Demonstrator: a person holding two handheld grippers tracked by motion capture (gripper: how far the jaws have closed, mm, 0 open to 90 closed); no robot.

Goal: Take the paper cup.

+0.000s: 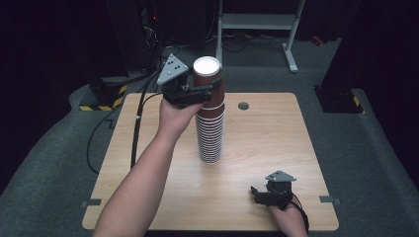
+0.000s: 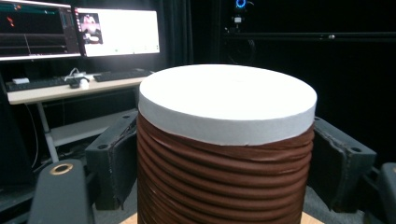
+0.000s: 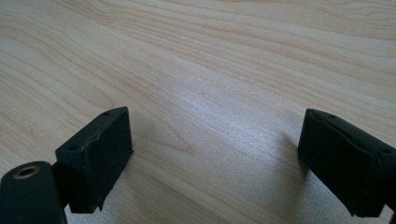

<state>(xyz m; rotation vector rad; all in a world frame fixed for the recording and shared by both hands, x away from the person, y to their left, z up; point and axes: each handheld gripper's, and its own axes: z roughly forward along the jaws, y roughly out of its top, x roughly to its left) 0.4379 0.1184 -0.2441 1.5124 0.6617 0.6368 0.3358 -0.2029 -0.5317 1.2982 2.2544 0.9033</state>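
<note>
Brown paper cups, nested upside down into a tall ribbed stack (image 1: 210,118) with a white base on top, stand at the centre of the high view on the pale wooden table (image 1: 267,133). The left gripper (image 1: 200,91), at upper centre, has its jaws on either side of the topmost cup, apparently pressing its walls; whether they grip firmly I cannot tell. The right gripper (image 1: 257,193), at lower right, rests on the table with jaws spread and empty. To lift one cup cleanly, squeeze lightly just under the white base and pull straight up, perhaps steadying the lower stack with the idle gripper so it doesn't tip.
</note>
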